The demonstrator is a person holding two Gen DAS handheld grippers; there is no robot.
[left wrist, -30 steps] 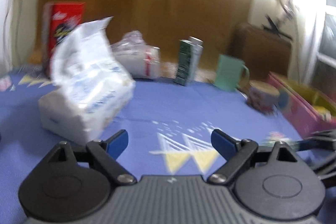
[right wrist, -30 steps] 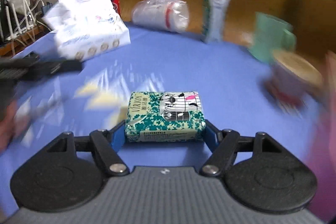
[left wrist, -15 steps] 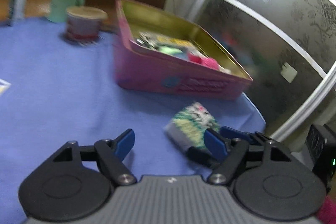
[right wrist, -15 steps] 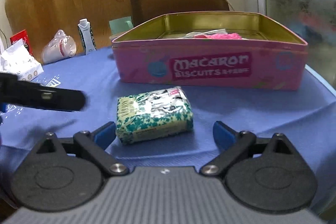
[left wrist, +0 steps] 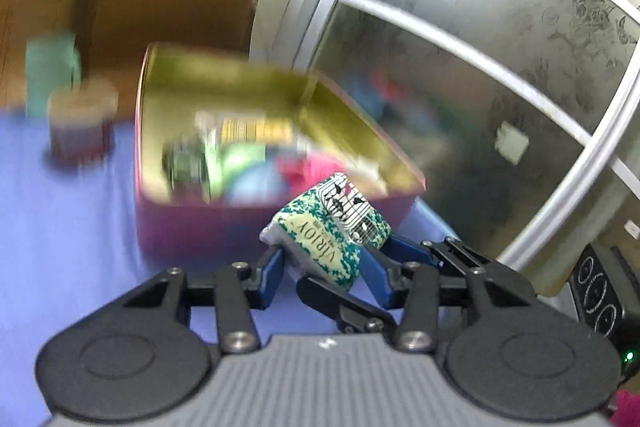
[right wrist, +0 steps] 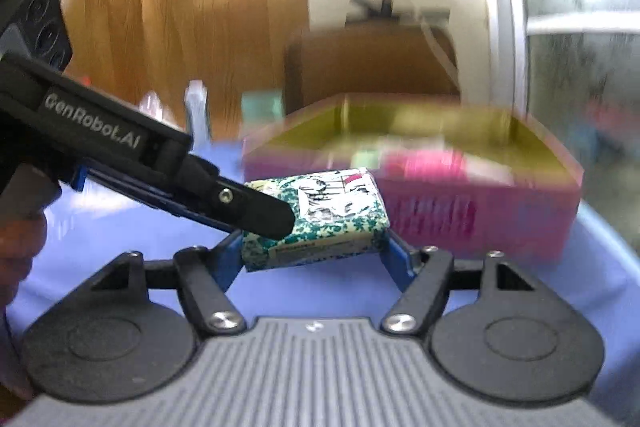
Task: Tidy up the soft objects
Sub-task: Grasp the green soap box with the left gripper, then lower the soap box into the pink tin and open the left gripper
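Observation:
A green-and-white floral tissue pack [left wrist: 326, 227] is held above the blue tablecloth, just in front of the pink biscuit tin [left wrist: 208, 231]. My left gripper [left wrist: 326, 273] is shut on the pack. My right gripper [right wrist: 314, 253] is shut on the same pack [right wrist: 332, 215] from the other side. The left gripper's finger [right wrist: 256, 213] crosses the right wrist view and presses the pack's left end. The open tin [right wrist: 460, 215] holds several soft items, blurred.
A round cup [left wrist: 82, 121] and a mint mug [left wrist: 50, 71] stand left of the tin. A carton [right wrist: 197, 109] stands farther back. The table's edge [right wrist: 608, 239] curves close on the right, by a glass door [left wrist: 500, 87].
The pack lay on the cloth between the open right fingers; now both grippers have shut on it and lifted it. The left gripper moved in from the side.

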